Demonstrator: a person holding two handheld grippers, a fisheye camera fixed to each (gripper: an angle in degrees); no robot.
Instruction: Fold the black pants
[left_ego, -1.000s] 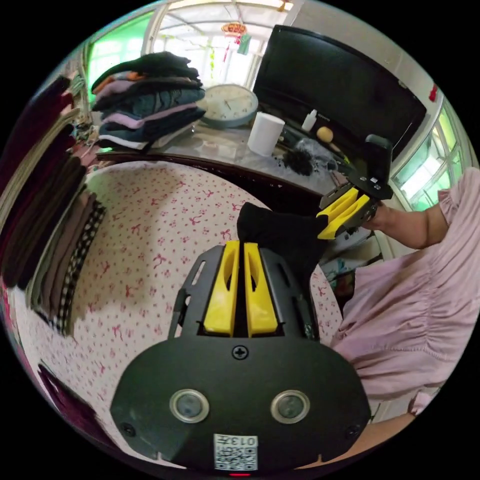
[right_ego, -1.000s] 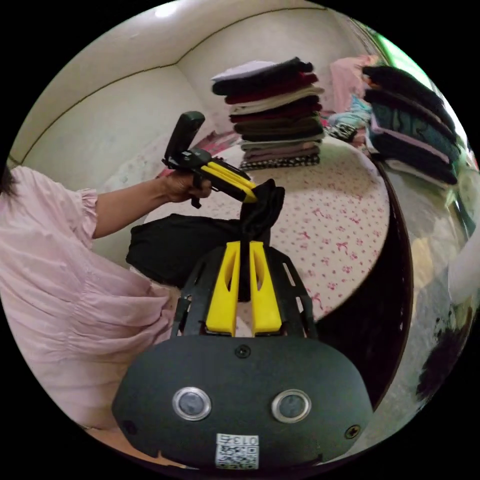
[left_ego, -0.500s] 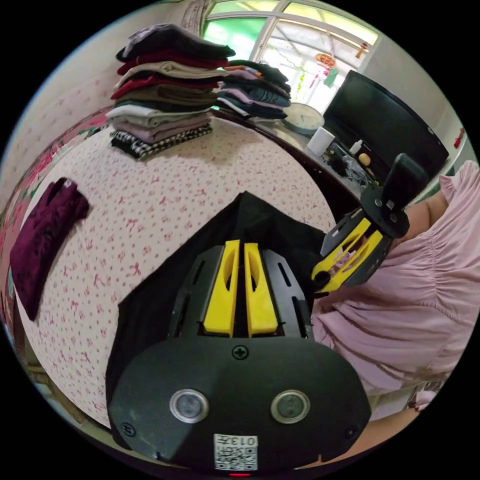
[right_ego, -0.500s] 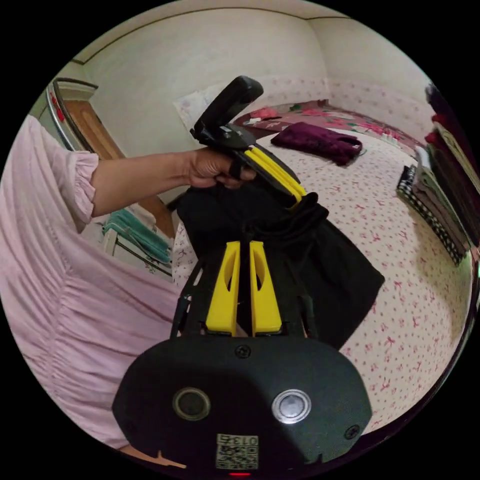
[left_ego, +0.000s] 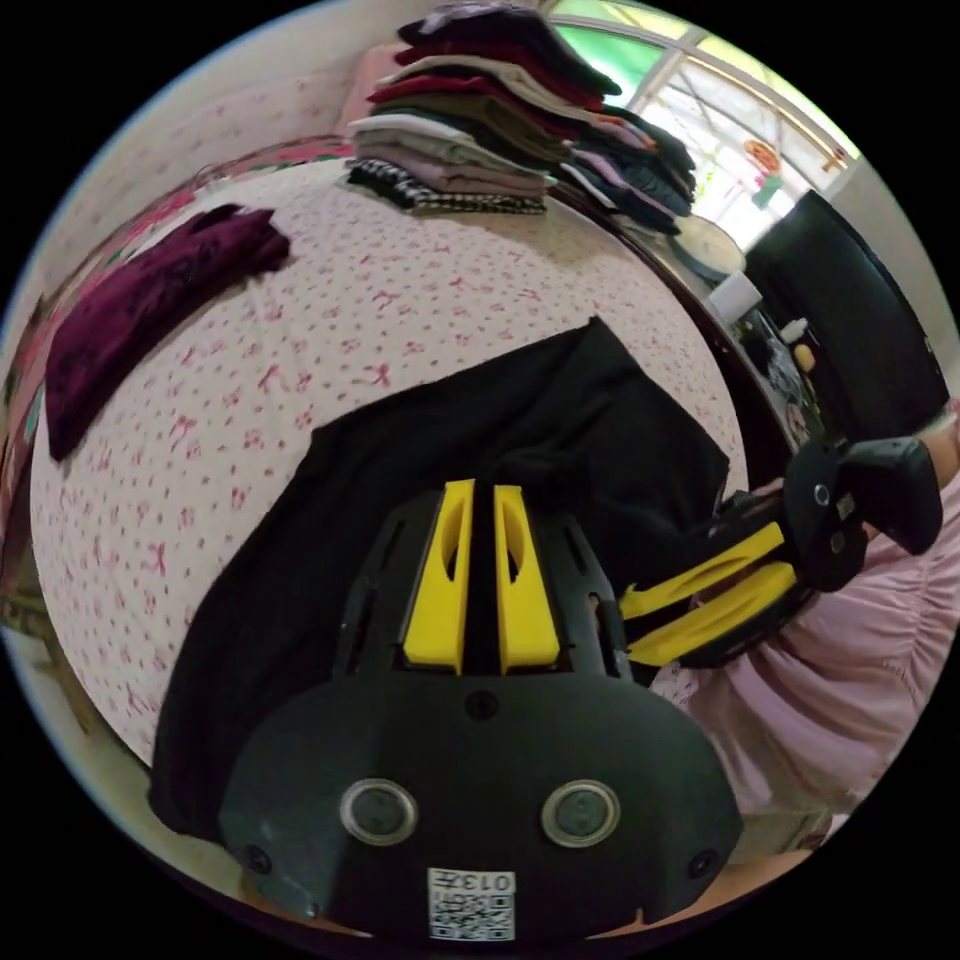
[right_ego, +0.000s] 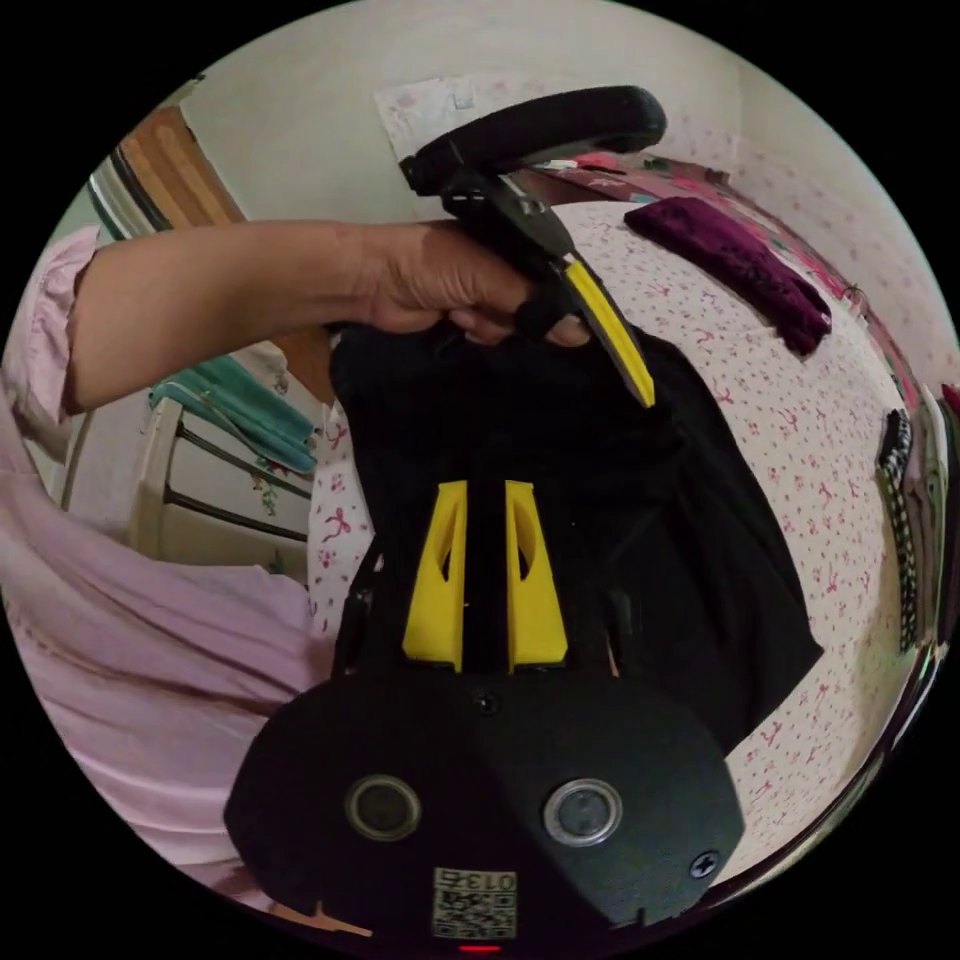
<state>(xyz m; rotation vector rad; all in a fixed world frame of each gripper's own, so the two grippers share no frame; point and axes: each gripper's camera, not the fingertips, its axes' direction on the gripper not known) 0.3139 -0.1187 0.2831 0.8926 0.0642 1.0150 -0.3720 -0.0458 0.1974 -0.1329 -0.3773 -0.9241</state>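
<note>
Two tongs, left tongs (left_ego: 478, 488) and right tongs (right_ego: 485, 487), nipped on black pants (left_ego: 400, 470); we note length running toward ten o'clock across bed (left_ego: 300, 300).

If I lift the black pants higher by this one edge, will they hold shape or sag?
Probably sag: the black pants drape limply over the bed edge and bunch at the left tool. They look thin and light, so they should lift easily. The free end would likely swing or drag.
</note>
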